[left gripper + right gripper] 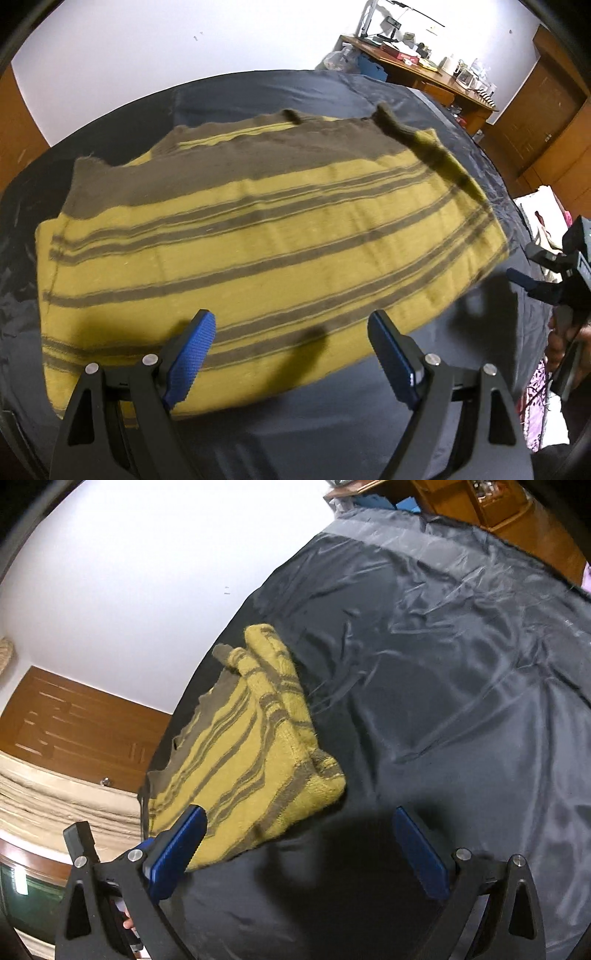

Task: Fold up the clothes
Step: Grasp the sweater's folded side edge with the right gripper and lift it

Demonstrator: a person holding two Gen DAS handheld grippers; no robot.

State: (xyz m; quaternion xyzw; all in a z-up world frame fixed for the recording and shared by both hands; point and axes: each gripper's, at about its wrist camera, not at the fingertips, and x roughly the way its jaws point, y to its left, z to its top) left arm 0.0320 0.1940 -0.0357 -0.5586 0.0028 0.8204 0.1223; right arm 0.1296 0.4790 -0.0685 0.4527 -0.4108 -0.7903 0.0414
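A folded yellow knit garment with grey-brown stripes (258, 243) lies flat on a dark sheet (332, 435). My left gripper (291, 325) hovers over the garment's near edge, open, with nothing between its blue pads. In the right wrist view the same garment (251, 753) lies at the left, its thick folded corner nearest. My right gripper (299, 819) is open above the dark sheet (461, 701), just right of that corner, holding nothing. The right gripper (524, 275) also shows at the right edge of the left wrist view, held by a hand.
The dark sheet covers a wide surface around the garment. A cluttered wooden desk (424, 70) stands at the back right by a white wall. Wooden doors (535, 122) are at the right. Beige bedding (55, 797) and a wooden door (74, 720) lie beyond the sheet's left edge.
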